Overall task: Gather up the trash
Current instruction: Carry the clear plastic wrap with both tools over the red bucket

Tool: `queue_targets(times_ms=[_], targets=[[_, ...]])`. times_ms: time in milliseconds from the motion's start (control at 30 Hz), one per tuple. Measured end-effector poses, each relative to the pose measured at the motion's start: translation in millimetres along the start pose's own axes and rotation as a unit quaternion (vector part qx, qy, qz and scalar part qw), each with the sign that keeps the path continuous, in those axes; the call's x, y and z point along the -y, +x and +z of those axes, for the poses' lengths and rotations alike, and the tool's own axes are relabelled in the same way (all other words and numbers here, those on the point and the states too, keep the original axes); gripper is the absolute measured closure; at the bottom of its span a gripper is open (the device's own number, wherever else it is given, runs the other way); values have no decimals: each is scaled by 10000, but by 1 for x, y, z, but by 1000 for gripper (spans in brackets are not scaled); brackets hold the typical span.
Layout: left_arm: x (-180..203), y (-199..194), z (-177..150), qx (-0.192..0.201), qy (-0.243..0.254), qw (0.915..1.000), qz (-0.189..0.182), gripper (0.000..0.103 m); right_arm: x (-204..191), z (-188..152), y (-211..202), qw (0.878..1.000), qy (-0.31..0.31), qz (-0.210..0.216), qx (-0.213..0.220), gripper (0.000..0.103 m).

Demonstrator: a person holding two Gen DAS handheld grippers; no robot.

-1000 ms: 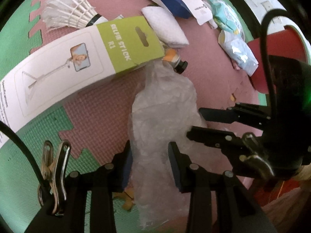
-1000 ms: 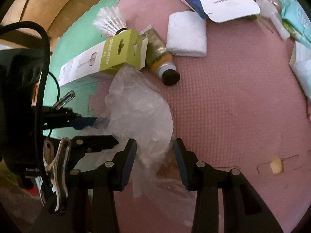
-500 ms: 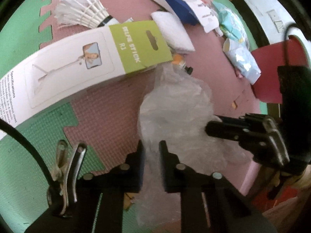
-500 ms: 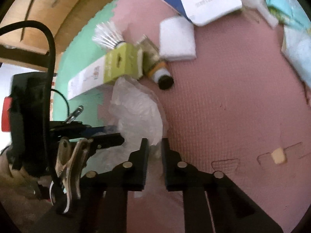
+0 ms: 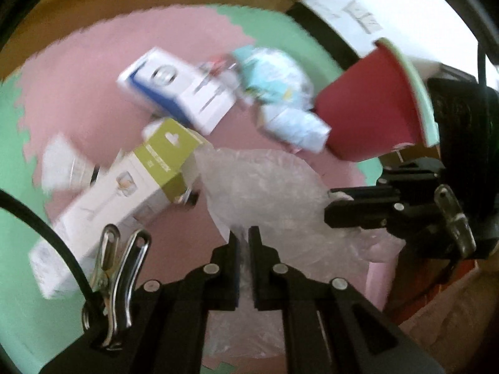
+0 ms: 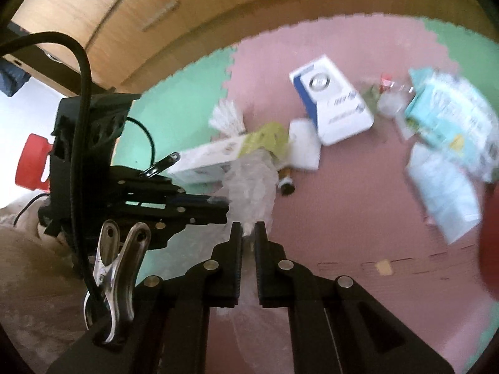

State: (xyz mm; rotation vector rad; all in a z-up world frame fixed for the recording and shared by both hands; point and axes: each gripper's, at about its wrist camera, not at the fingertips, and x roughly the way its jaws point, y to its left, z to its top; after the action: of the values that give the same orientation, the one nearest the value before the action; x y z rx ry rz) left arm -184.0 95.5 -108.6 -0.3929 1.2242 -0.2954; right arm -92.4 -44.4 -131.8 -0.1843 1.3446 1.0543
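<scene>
A crumpled clear plastic bag hangs lifted above the pink foam mat, stretched between both grippers. My left gripper is shut on its near edge. In the left wrist view my right gripper reaches in from the right and pinches the bag's other side. In the right wrist view my right gripper has its jaws closing, pads pressed on a fold of the plastic bag. There my left gripper comes in from the left onto the same bag.
A red bin stands at the right. On the mat lie a selfie-stick box, a blue-and-white box, a shuttlecock, pale blue packets, a white pad and a small bottle. Wooden cabinets stand behind.
Both grippers went from open around the plastic bag to shut on it, then rose, lifting the bag off the mat. The litter now looks smaller and farther away.
</scene>
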Motion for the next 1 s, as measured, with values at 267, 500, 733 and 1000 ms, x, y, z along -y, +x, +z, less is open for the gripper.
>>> queue_targets(times_ms=[267, 500, 733, 1000], targets=[[59, -27, 48, 271, 863, 9959, -48, 98, -11, -1, -74, 9973, -163, -242, 673, 95], [113, -55, 84, 600, 1504, 9868, 84, 98, -10, 3, -131, 9889, -107, -409, 1425, 95], [165, -78, 120, 846, 1833, 9793, 136, 98, -3, -1, -188, 9733, 2, -446, 2251, 95], [240, -95, 161, 1363, 2236, 9651, 101, 98, 12, -14, -264, 9428, 246, -628, 3265, 95]])
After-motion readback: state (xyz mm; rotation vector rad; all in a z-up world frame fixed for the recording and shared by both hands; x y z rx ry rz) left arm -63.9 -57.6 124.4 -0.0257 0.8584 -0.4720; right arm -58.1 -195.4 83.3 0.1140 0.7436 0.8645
